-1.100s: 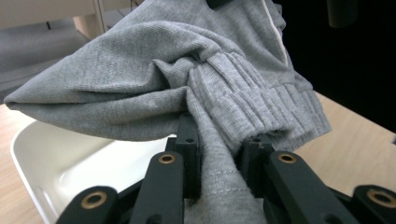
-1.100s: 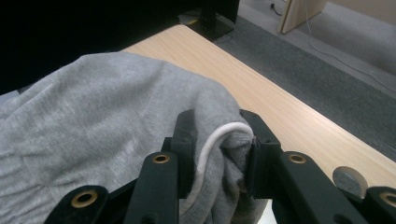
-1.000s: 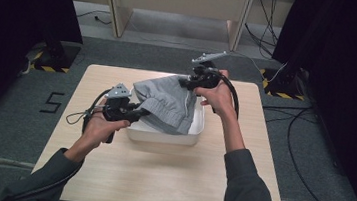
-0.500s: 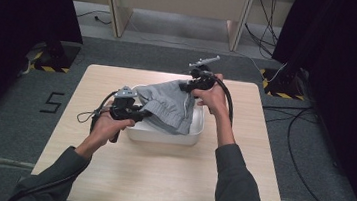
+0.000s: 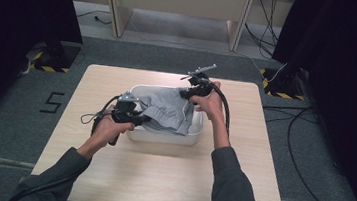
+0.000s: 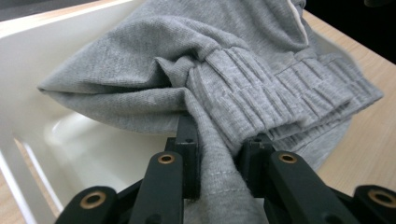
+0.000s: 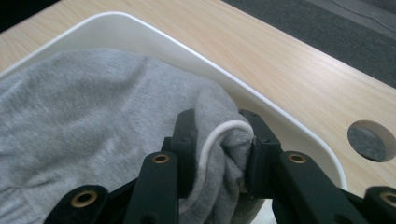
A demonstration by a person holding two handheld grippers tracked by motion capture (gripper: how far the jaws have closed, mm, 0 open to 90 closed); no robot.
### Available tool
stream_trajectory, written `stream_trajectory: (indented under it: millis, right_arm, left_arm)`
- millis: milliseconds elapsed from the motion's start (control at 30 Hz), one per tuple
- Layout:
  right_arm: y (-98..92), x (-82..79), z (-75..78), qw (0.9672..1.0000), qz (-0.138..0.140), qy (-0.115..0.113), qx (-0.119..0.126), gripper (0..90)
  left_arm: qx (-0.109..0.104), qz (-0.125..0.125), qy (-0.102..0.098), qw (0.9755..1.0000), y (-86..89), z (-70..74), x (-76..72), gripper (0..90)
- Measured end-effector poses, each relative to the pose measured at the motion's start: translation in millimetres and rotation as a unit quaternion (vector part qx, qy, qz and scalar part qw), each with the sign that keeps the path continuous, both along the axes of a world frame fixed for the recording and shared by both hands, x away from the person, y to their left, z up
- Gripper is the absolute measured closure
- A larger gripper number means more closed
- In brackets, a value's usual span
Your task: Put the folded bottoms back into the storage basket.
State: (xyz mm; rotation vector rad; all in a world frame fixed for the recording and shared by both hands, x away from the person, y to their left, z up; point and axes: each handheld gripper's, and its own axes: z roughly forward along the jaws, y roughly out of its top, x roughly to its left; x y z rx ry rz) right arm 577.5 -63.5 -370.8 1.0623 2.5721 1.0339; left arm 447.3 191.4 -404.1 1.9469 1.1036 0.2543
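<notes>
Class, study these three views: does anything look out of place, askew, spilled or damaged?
Nothing is spilled or damaged. The grey garment is bunched, not flat, and its ribbed waistband hangs over the white tub's rim above the table. Both the left gripper and right gripper clamp it.

Left claw (image 5: 140, 119) clamped shut, forearm angled inward; right claw (image 5: 185, 94) clamped shut, arm stretched farther forward.

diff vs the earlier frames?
Both grippers, left gripper and right gripper, came down, lowering the grey garment into the white tub. Nothing let go: each stays clamped on the fabric. Tub and table unmoved.
</notes>
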Motion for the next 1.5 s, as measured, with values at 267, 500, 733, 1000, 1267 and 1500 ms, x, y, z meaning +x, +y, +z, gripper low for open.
stream_trajectory:
  millis: [267,500,733,1000,1267,1500]
  right_arm:
    - [5.1,7.1,-13.3,0.9998,-0.014,0.008,-0.013,70.2]
    - [9.0,11.0,-23.3,0.9994,-0.017,0.017,-0.024,70.2]
    - [12.7,10.6,-31.2,0.9989,-0.02,0.024,-0.035,69.7]
    - [20.3,8.8,-44.1,0.9956,-0.028,0.028,-0.085,49.4]
    - [9.1,0.3,-19.5,0.9944,-0.051,-0.011,-0.092,42.8]
    - [4.4,-5.3,-13.0,0.9937,-0.044,-0.022,-0.101,41.1]
  left_arm:
    - [0.014,0.007,0.013,0.9998,1.3,-7.3,5.2,72.7]
    - [0.021,0.008,0.027,0.9994,1.9,-13.7,7.6,71.7]
    - [0.032,0.002,0.037,0.9988,6.7,-16.4,7.1,68.1]
    - [0.03,0.006,0.037,0.9989,13.5,-15.4,3.9,60.0]
    - [0.026,0.019,0.012,0.9994,16.9,-3.0,2.2,54.0]
    - [0.016,0.018,-0.001,0.9997,13.0,1.5,-1.7,48.8]
